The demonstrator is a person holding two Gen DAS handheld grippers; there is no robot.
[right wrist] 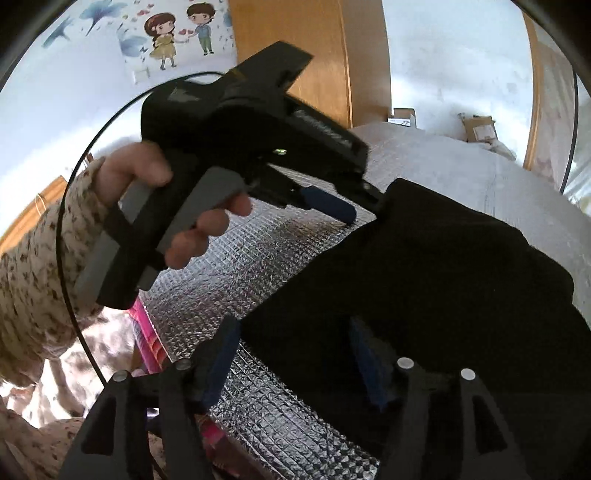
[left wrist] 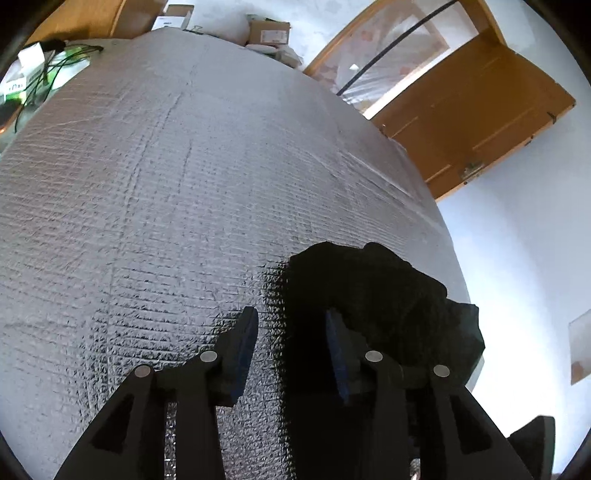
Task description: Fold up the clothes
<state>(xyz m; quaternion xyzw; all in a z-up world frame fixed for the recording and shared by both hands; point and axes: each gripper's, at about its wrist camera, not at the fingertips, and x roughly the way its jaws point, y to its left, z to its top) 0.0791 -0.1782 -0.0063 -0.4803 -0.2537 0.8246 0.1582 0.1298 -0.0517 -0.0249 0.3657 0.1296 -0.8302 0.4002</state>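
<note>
A crumpled black garment [left wrist: 376, 295] lies at the near right of a silver quilted mat [left wrist: 147, 184]. My left gripper [left wrist: 291, 325] stands open at the garment's left edge. Its right finger is over the cloth, its left finger over bare mat, and the pads press on nothing. In the right wrist view the garment [right wrist: 443, 277] fills the right half. My right gripper [right wrist: 291, 332] is wide open above the garment's near edge, with cloth and mat [right wrist: 240, 266] between its fingers. A hand holds the left gripper [right wrist: 364, 206] at the garment's far corner.
Cardboard boxes [left wrist: 269, 33] stand beyond the mat's far end. Cables and green items [left wrist: 44, 70] lie at the far left. A wooden door [left wrist: 472, 110] is at the right. A patterned sleeve [right wrist: 33, 277] and a pink object [right wrist: 147, 343] are by the near-left edge.
</note>
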